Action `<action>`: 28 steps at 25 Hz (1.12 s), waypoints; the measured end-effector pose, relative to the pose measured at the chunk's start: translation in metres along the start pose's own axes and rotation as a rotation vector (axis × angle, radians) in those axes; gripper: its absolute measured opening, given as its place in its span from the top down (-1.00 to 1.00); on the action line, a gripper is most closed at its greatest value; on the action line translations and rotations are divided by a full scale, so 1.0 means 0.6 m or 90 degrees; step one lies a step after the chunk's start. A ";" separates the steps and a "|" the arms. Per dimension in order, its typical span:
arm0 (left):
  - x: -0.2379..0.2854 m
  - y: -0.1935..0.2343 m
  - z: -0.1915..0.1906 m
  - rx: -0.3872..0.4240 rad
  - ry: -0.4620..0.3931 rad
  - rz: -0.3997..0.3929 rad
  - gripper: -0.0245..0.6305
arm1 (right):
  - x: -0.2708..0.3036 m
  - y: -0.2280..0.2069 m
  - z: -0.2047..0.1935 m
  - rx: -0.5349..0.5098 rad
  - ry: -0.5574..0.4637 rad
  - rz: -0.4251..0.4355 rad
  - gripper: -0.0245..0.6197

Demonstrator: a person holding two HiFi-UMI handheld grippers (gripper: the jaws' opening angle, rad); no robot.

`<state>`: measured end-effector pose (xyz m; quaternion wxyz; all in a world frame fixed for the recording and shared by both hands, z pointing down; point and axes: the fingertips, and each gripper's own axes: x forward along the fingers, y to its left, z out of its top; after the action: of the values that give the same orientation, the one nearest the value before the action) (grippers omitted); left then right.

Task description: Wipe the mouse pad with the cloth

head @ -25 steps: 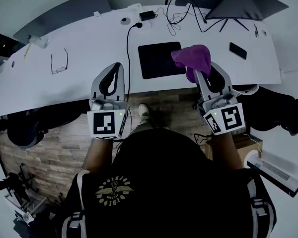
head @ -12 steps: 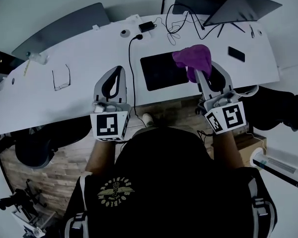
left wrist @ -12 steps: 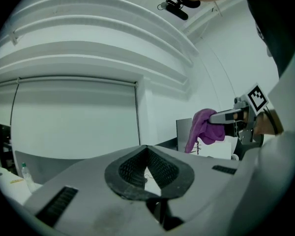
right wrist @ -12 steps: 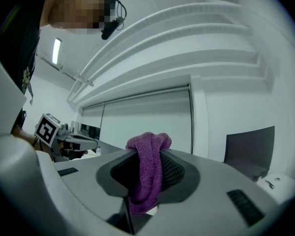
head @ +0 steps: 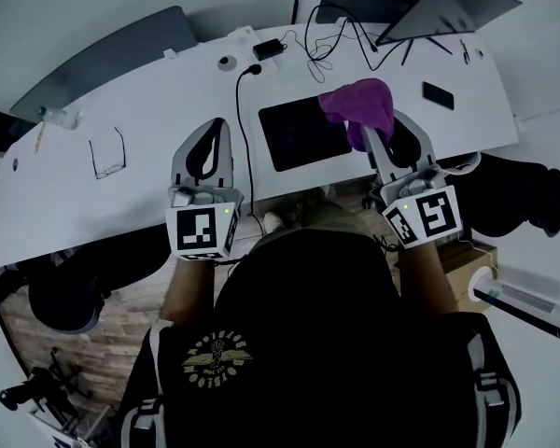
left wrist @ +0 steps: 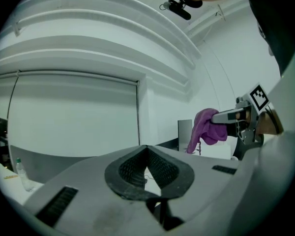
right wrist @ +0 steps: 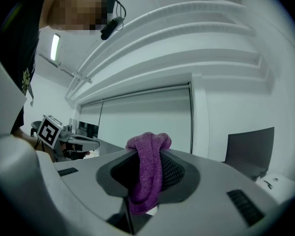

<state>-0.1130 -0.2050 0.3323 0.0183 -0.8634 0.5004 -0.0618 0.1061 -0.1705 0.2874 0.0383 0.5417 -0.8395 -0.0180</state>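
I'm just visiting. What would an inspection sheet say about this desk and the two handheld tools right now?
Surface: white desk, no spill seen.
Job's things: black mouse pad lies flat; purple cloth hangs over its right end.
Clutter: glasses, phone, laptop, bottle.
Tools: left tool shut, empty; right tool shut on the cloth.
Cables: black cable crosses the desk left of the pad; tangle by the laptop.
Surroundings: dark chair, wooden floor.

Office: white desk (head: 159, 119), laptop (head: 441, 9).
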 end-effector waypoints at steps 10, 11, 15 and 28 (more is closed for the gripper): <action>0.008 0.038 -0.018 -0.002 0.019 0.060 0.92 | 0.074 0.012 -0.009 0.005 -0.007 0.074 0.63; 0.011 0.042 -0.019 -0.002 0.025 0.067 0.92 | 0.084 0.010 -0.013 0.008 -0.006 0.082 0.63; 0.029 0.059 -0.023 0.001 0.032 0.090 0.92 | 0.124 0.002 -0.034 0.024 0.002 0.106 0.63; 0.050 0.092 -0.059 -0.024 0.053 0.165 0.92 | 0.239 0.016 -0.140 0.035 0.071 0.206 0.63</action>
<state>-0.1506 -0.2574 0.3652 -0.0109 -0.7886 0.6089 -0.0849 0.0458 -0.2962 0.3780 0.0729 0.4008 -0.9123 0.0414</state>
